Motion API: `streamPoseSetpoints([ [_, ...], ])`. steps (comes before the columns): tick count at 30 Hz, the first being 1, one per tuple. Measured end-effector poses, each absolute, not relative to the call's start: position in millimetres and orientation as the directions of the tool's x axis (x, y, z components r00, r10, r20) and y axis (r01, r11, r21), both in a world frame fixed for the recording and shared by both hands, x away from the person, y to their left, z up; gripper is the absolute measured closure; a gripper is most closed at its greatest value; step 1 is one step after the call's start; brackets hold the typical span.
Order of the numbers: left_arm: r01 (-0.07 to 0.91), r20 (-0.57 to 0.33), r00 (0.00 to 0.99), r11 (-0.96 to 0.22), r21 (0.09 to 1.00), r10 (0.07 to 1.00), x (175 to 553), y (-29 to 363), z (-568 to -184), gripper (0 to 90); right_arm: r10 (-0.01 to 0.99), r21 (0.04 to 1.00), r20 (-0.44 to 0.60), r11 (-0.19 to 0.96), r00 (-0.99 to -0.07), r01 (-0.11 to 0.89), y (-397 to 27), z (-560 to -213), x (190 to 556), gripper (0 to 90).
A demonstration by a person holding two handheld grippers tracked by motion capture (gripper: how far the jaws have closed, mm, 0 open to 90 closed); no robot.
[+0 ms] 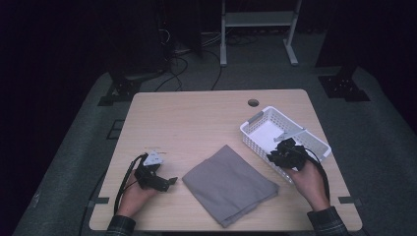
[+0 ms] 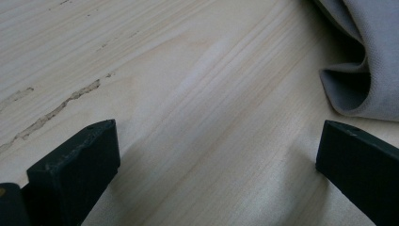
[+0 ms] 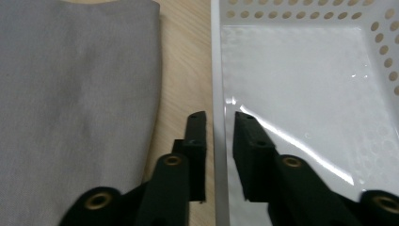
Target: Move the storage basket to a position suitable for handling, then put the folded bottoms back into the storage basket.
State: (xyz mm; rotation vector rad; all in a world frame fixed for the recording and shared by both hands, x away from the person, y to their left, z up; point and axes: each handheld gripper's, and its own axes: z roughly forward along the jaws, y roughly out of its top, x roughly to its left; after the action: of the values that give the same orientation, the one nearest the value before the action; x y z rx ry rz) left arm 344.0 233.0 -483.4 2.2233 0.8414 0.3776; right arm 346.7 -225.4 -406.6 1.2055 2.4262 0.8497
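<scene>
A folded grey cloth (image 1: 228, 184) (image 3: 80, 94) lies on the wooden table (image 1: 196, 123) near the front middle. To its right stands a white perforated basket (image 1: 255, 120) (image 3: 301, 84) with nothing in it. My right gripper (image 1: 275, 155) (image 3: 219, 117) straddles the basket's near long wall, one jaw outside and one inside. A small gap shows on each side of the wall, so the jaws are open. My left gripper (image 1: 164, 181) (image 2: 214, 141) rests low at the front left, jaws wide open over bare wood. A curled cloth edge (image 2: 371, 56) lies just beyond its right jaw.
A cable hole (image 1: 253, 103) sits near the table's far edge. Beyond the table stand a white frame (image 1: 258, 29) and black stand bases (image 1: 344, 86) on grey floor. Tape marks (image 1: 349, 200) sit at the front corners.
</scene>
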Motion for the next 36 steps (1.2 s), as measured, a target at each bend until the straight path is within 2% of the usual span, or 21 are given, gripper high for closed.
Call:
streamPoseSetpoints([
  [1, 0.458, 0.018, 0.744, -0.529, 0.715, 0.668, 344.0, 233.0, -483.4, 0.0, 0.8, 0.634, -0.014, 0.471, -0.6, 0.614, -224.8, -405.0, 346.3, 61.7],
  [2, 0.458, 0.018, 0.744, -0.529, 0.715, 0.668, 343.9, 233.0, -483.4, 0.0, 0.8, 0.634, -0.014, 0.471, -0.6, 0.614, -224.8, -405.0, 346.3, 61.7],
  [3, 0.458, 0.018, 0.744, -0.529, 0.715, 0.668, 343.9, 233.0, -483.4, 0.0, 0.8, 0.643, -0.027, 0.473, -0.599, 0.602, -223.4, -403.5, 345.9, 54.7],
  [4, 0.458, 0.018, 0.744, -0.529, 0.715, 0.668, 343.9, 233.0, -483.4, 0.0, 0.8, 0.643, -0.027, 0.473, -0.599, 0.602, -223.4, -403.5, 345.9, 54.7],
  [5, 0.459, 0.016, 0.744, -0.528, 0.715, 0.669, 343.8, 232.9, -483.5, 0.0, 0.801, 0.648, -0.035, 0.474, -0.598, 0.596, -222.4, -402.8, 345.4, 50.4],
  [7, 0.459, 0.016, 0.743, -0.527, 0.715, 0.669, 343.8, 232.9, -483.5, 0.0, 0.801, 0.666, -0.044, 0.469, -0.597, 0.581, -219.6, -400.1, 344.0, 38.9],
  [9, 0.459, 0.015, 0.743, -0.527, 0.715, 0.669, 343.8, 232.9, -483.5, 0.0, 0.803, 0.669, -0.04, 0.464, -0.595, 0.581, -218.9, -399.0, 343.5, 35.5],
  [11, 0.459, 0.015, 0.744, -0.527, 0.715, 0.668, 344.0, 232.9, -483.5, 0.0, 0.804, 0.685, -0.023, 0.446, -0.595, 0.576, -217.1, -396.5, 342.2, 26.2],
  [12, 0.458, 0.015, 0.745, -0.528, 0.715, 0.667, 344.0, 232.9, -483.5, 0.0, 0.8, 0.691, -0.016, 0.443, -0.6, 0.572, -215.3, -395.3, 341.4, 18.8],
  [18, 0.455, 0.018, 0.748, -0.533, 0.713, 0.663, 344.5, 233.0, -483.4, 0.0, 0.776, 0.701, 0.026, 0.436, -0.631, 0.565, -208.4, -392.6, 338.1, 13.1],
  [23, 0.456, 0.018, 0.749, -0.535, 0.711, 0.662, 344.8, 232.8, -483.2, 0.0, 0.739, 0.715, 0.053, 0.442, -0.672, 0.542, -197.2, -391.2, 334.4, 2.7],
  [36, 0.455, 0.017, 0.751, -0.536, 0.712, 0.66, 345.2, 232.7, -483.2, 0.0, 0.677, 0.712, 0.044, 0.494, -0.734, 0.499, -172.6, -397.2, 327.6, 0.0],
])
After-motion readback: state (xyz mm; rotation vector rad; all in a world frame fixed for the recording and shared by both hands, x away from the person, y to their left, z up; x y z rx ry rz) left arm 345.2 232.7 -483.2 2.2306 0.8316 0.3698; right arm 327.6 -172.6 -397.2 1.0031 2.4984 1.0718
